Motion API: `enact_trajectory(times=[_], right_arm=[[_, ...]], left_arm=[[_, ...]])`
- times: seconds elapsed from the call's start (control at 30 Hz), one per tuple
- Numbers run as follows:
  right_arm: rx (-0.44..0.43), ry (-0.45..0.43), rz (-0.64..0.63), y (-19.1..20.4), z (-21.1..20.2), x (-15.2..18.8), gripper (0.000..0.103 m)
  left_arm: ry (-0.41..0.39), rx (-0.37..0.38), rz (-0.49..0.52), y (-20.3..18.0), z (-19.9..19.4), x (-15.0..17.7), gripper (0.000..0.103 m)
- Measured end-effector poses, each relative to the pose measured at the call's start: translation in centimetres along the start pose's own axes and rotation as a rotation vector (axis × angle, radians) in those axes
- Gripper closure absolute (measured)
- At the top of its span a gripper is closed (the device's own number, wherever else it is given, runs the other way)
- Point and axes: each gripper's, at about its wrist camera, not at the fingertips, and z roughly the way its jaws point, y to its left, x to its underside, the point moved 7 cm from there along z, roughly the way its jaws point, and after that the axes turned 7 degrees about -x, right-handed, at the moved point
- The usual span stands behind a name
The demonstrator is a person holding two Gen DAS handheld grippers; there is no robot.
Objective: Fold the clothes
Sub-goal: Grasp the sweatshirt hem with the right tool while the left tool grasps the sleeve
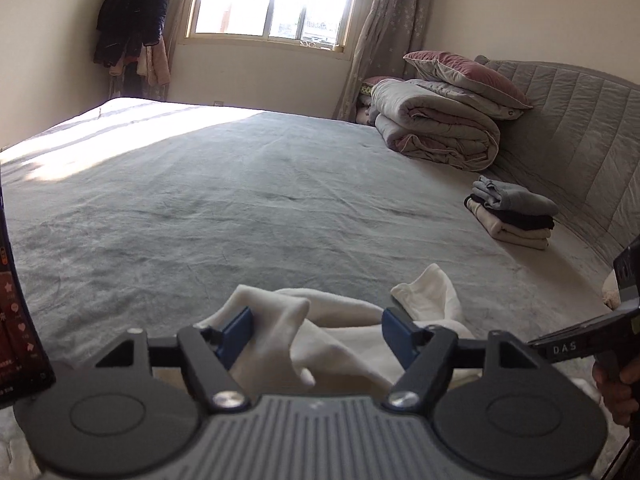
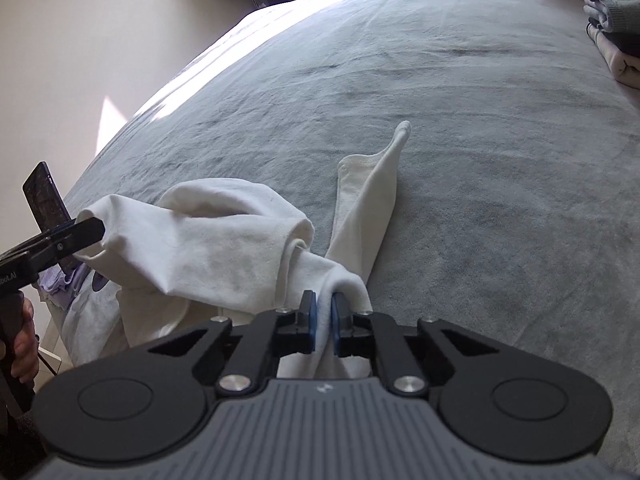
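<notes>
Bed [image 2: 460, 140], white garment's [image 2: 224, 248] sleeve seemingly headboardward.

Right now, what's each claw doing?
Left claw: open, white garment lies between its fingers, not pinched.
Right claw: closed on a fold of the white garment.

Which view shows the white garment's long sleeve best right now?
The right wrist view: the white garment's long sleeve lies stretched out on the grey bed cover, seen whole from its end down to the right gripper, shut on the cloth. The left wrist view shows only its bunched end beyond the open left gripper.
</notes>
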Motion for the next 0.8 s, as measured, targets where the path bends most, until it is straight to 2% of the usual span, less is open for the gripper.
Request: enact_trajectory(times=[0.2,0.27,0.33,0.43,0.6,0.7,0.8], right_arm=[[0.032,-0.155,0.019,-0.6,-3.0,-2.4,0.098],[0.039,-0.181,0.028,-1.0,-3.6,-3.0,0.098],[0.051,-0.198,0.032,-1.3,-3.7,-3.6,0.098],[0.061,-0.209,0.027,-1.6,-3.4,-4.1,0.098],[0.077,-0.237,0.001,-1.8,-2.5,-5.1,0.098],[0.059,-0.246,0.006,-2.2,-1.9,-5.2,0.097],[0.057,-0.239,0.015,-2.3,-1.7,-4.8,0.092]], left_arm=[[0.039,-0.055,0.133,-2.0,1.4,1.3,0.031],[0.053,-0.092,0.168,-2.2,1.9,1.7,0.038],[0.076,-0.116,0.198,-2.2,2.5,2.2,0.071],[0.091,-0.16,0.235,-2.0,3.0,2.7,0.093],[0.1,-0.187,0.175,-0.5,2.7,2.4,0.095],[0.11,-0.191,0.145,0.2,2.8,2.4,0.094],[0.11,-0.157,0.121,0.3,2.8,2.5,0.087]])
